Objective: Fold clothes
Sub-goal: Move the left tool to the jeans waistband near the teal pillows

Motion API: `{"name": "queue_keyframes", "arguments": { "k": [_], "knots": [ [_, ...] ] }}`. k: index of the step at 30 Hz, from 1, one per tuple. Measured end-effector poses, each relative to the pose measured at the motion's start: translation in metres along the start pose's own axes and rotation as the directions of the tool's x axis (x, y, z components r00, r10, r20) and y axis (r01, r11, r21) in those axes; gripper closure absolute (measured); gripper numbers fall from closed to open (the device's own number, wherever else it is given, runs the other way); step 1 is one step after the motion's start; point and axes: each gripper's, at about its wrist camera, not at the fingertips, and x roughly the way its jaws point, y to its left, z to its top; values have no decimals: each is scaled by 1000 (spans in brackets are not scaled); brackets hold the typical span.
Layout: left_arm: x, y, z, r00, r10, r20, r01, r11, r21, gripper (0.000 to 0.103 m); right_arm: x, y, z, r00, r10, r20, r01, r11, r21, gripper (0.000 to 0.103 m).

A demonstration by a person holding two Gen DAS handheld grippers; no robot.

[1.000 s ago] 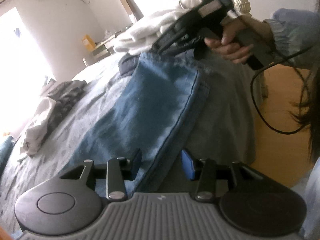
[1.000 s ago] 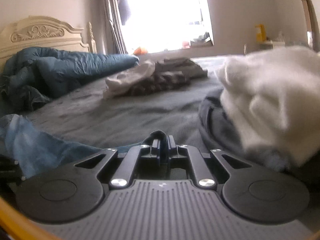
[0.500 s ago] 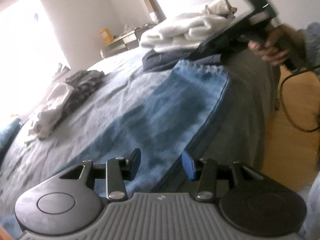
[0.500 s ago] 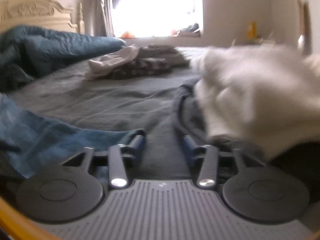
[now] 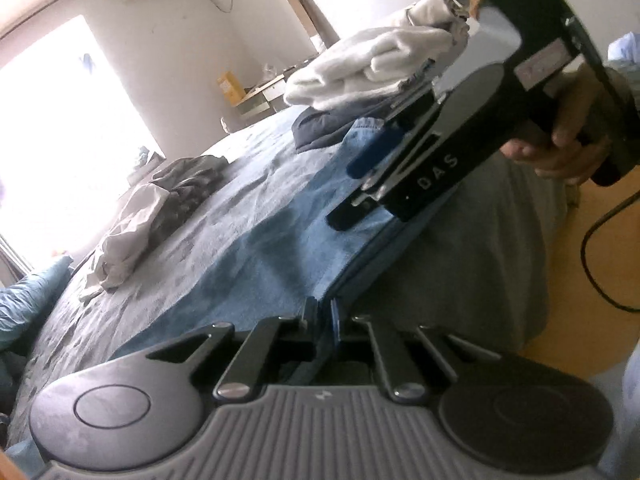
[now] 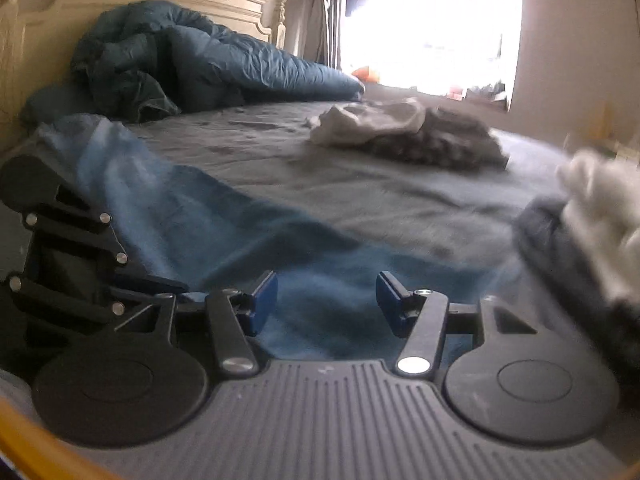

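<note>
Two grippers work blue jeans (image 5: 256, 248) spread flat on a bed (image 6: 360, 184). Left gripper (image 5: 322, 316) fingers are closing, pinching the near hem edge. Right gripper (image 6: 326, 300) fingers stand spread above denim, nearer the far end; the jeans' length runs between them.

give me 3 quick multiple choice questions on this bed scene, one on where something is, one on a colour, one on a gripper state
1. Where does the white folded garment lie?
A. on a dark garment
B. on the floor
C. on the headboard

2. What colour is the denim spread along the bed's near edge?
A. red
B. blue
C. white

3. How do the right gripper's fingers stand?
A. clamped on the duvet
B. shut, empty
C. apart over the denim

Answers:
1. A, a dark folded garment shows beneath it.
2. B, it is faded blue in both views.
3. C, blue cloth shows in the wide gap between the pads; the left gripper is the one closing on the denim's edge.
</note>
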Motion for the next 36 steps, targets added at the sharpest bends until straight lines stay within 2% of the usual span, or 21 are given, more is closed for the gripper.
{"name": "queue_keyframes", "arguments": {
  "k": [5, 6, 7, 9, 10, 13, 14, 15, 16, 17, 19, 20, 22, 23, 24, 25, 26, 28, 29, 33, 36],
  "knots": [
    [13, -13, -11, 999, -20, -50, 22, 999, 41, 90, 4, -18, -14, 996, -79, -44, 81, 996, 35, 49],
    [11, -15, -11, 999, -19, -43, 21, 999, 50, 83, 7, -20, -18, 994, -94, -56, 96, 995, 36, 49],
    [7, -13, -11, 999, -37, -40, 38, 998, 43, 81, 9, -21, -20, 993, -103, -58, 105, 994, 29, 49],
    [-10, 4, -10, 994, -98, -40, 96, 994, -54, 80, 9, -18, -21, 991, -118, -61, 118, 993, 3, 49],
    [-21, 17, -12, 995, -92, -44, 87, 991, -103, 79, 7, -17, -20, 989, -131, -70, 130, 991, -13, 49],
    [-56, 62, -24, 997, 2, -77, -20, 972, -235, 56, -2, -13, -11, 983, -165, -79, 164, 986, -26, 48],
    [-68, 82, -33, 993, 52, -104, -80, 953, -291, 51, -5, -12, -5, 984, -162, -68, 161, 987, -11, 48],
    [-81, 105, -45, 986, 98, -137, -142, 923, -359, 51, -9, -11, 2, 988, -149, -50, 150, 989, 15, 48],
    [-94, 131, -64, 978, 127, -167, -190, 871, -453, 51, -10, -9, 10, 991, -129, -31, 130, 991, 37, 48],
    [-107, 158, -85, 970, 145, -195, -231, 799, -556, 51, -9, -6, 18, 995, -104, -12, 104, 993, 56, 48],
    [-134, 213, -129, 951, 169, -258, -306, 614, -728, 51, -4, 1, 37, 999, -45, 29, 42, 995, 90, 48],
    [-149, 237, -157, 948, 181, -261, -317, 496, -808, 51, 5, 7, 46, 999, -1, 44, -3, 995, 96, 48],
    [-184, 281, -219, 947, 216, -240, -287, 222, -932, 48, 24, 20, 64, 994, 90, 69, -96, 991, 97, 48],
    [-201, 301, -250, 937, 248, -244, -272, 84, -959, 46, 35, 27, 72, 990, 121, 72, -127, 988, 90, 48],
    [-216, 317, -278, 923, 286, -258, -264, -21, -964, 46, 48, 35, 79, 987, 143, 69, -148, 986, 78, 48],
    [-229, 332, -304, 907, 326, -268, -246, -106, -963, 46, 61, 41, 83, 986, 155, 56, -159, 985, 73, 48],
    [-240, 345, -326, 896, 358, -263, -216, -167, -962, 46, 74, 46, 86, 986, 161, 38, -163, 984, 73, 48],
    [-251, 363, -356, 892, 388, -230, -147, -233, -961, 45, 100, 55, 92, 985, 172, 3, -172, 982, 72, 48],
    [-253, 371, -367, 897, 391, -208, -113, -253, -961, 41, 111, 58, 93, 983, 180, -21, -178, 980, 88, 48],
    [-247, 391, -399, 906, 394, -153, -24, -313, -950, 44, 134, 56, 89, 972, 213, -95, -194, 965, 178, 48],
    [-240, 396, -413, 891, 430, -145, 18, -354, -935, 53, 137, 63, 82, 975, 180, -134, -162, 978, 133, 48]
  ]
}}
